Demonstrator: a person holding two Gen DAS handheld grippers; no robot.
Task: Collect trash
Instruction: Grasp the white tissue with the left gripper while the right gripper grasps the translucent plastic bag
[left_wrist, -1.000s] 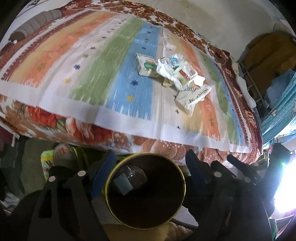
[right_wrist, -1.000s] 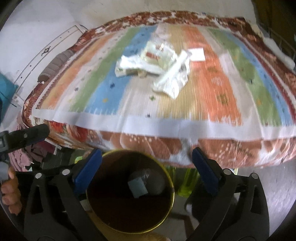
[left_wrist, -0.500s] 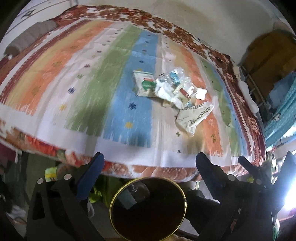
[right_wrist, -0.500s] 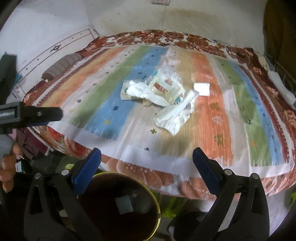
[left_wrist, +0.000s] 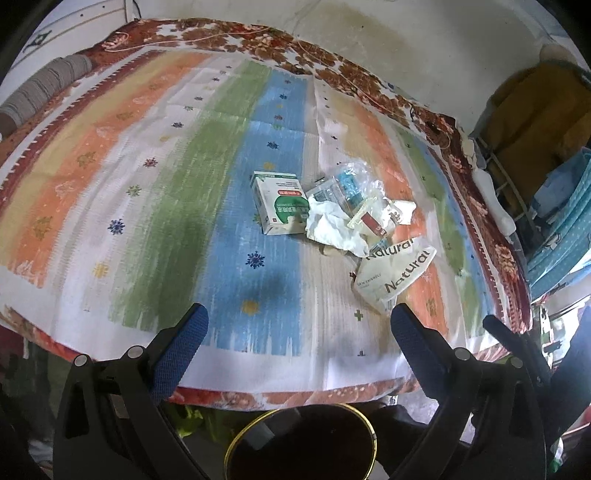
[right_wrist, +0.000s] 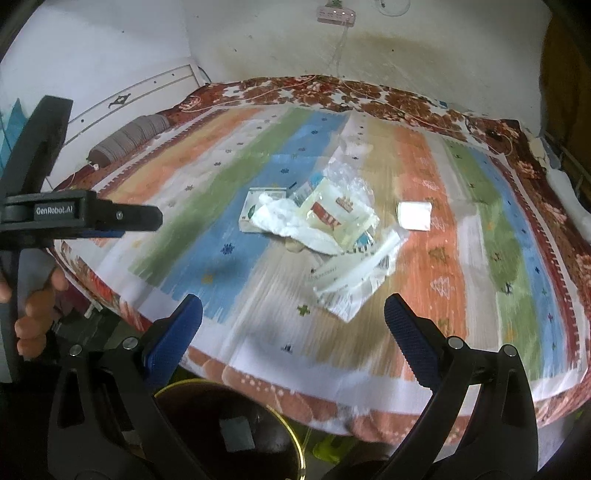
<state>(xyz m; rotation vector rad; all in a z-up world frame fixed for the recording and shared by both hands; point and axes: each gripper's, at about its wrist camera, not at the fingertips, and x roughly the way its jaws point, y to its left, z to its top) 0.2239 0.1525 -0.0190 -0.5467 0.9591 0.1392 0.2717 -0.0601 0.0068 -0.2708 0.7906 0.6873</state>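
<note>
- My left gripper (left_wrist: 299, 325) hangs over the near edge of the bed (left_wrist: 110, 206), its jaws spread as wide as they go after just opening further, with nothing between them.
- The leftmost piece of trash is a white-and-green carton (left_wrist: 279, 206), lying flat on the blue stripe of the striped bedcover. I judge it light and fairly stiff; I would pinch it across its narrow sides.
- Touching its right edge is a crumpled white tissue (left_wrist: 332, 227). It looks soft and nearly weightless, so I would bite into the thick of the wad, not a loose corner.
- On and behind the tissue sit clear plastic wrappers (left_wrist: 345, 184) and a cream sachet with red print (right_wrist: 334, 214). Thin film like that is probably slippery and crushes flat; a deep grip on a bunched fold seems safest.
- Nearer me and further right lies a white pouch printed "Natural" (left_wrist: 397, 275), floppy and light by my guess. Its near edge is closest to me.
- A small white packet (right_wrist: 414, 216) lies apart on the orange stripe, to the right of the pile.
- My right gripper (right_wrist: 293, 317) is likewise wide open and empty, short of the pile.
- Below the bed's edge stands the dark bin with a gold rim (right_wrist: 295, 435), already holding some pieces.
</note>
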